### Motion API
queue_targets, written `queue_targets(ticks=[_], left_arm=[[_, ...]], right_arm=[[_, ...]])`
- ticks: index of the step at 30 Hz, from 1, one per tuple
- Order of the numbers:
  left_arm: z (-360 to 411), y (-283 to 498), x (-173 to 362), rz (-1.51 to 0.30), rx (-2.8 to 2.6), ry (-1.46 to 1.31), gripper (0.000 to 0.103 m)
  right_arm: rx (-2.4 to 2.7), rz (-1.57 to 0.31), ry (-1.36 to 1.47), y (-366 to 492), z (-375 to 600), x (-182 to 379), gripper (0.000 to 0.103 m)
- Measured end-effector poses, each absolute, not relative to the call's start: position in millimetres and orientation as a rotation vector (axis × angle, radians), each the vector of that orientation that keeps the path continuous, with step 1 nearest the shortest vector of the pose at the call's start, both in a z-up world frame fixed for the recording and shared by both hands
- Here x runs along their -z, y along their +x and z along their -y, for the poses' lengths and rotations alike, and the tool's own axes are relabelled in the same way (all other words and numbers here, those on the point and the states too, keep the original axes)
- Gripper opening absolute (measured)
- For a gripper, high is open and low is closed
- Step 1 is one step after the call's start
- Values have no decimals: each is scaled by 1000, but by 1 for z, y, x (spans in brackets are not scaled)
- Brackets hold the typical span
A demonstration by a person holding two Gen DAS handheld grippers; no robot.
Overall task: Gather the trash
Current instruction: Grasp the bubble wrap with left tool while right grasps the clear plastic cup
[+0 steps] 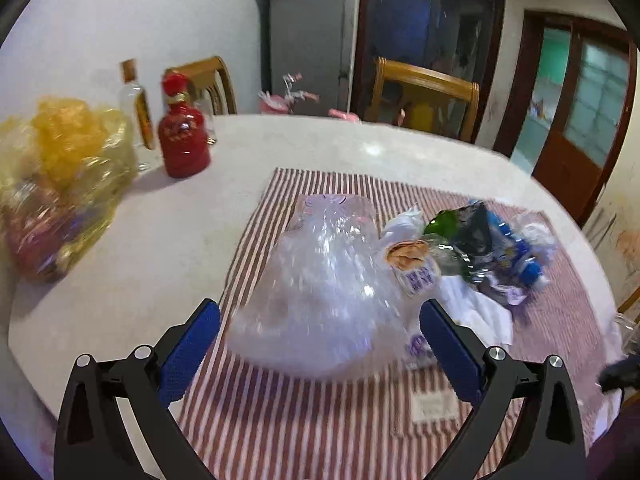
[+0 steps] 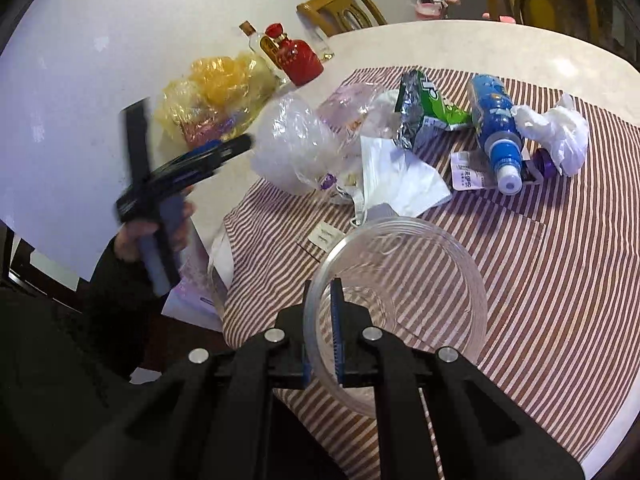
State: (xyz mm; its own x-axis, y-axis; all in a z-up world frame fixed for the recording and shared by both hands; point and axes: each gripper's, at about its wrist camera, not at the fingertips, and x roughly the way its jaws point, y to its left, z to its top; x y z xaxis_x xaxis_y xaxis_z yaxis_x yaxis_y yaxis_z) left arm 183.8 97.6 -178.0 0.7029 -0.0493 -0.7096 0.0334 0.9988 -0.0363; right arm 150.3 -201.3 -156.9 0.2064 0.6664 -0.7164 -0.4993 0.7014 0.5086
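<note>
Trash lies on a red-and-white striped cloth point(image 2: 560, 280): a crumpled clear plastic bag point(image 1: 320, 280), a white paper point(image 2: 400, 172), a green snack wrapper point(image 2: 424, 116), a blue bottle point(image 2: 496, 120) on its side and a white crumpled wad point(image 2: 552, 132). My left gripper point(image 1: 320, 307) is open, its blue pads on either side of the near end of the clear bag without touching it. My right gripper point(image 2: 322, 292) is shut on the near rim of an empty clear plastic bowl point(image 2: 400, 222), held just over the cloth.
A red bottle point(image 1: 182, 140), a clear glass bottle point(image 1: 134, 108) and a yellow bag of sweets point(image 1: 60, 168) stand at the round white table's far left. Wooden chairs point(image 1: 424, 92) ring the far side. A small label point(image 2: 326, 236) lies on the cloth.
</note>
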Motion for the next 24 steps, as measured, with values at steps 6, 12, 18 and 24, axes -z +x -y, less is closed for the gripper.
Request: queue_targets(ticks=[6,12,18,24], left_arm=[[-93,233,222,-995,-8,3,97],[-103,233,238,-1016,38,-101,41],[-107,212,207,-898,31,-105,21],[-94,169,147,-704,25,-65,20]], right_arm=[[-822,-1065,197,150,197,152,9],[-817,-1041,194,149,200,143,10],[-811,-1023,209,144,205,140,10],[-786,-977,229,136,213,133,10]])
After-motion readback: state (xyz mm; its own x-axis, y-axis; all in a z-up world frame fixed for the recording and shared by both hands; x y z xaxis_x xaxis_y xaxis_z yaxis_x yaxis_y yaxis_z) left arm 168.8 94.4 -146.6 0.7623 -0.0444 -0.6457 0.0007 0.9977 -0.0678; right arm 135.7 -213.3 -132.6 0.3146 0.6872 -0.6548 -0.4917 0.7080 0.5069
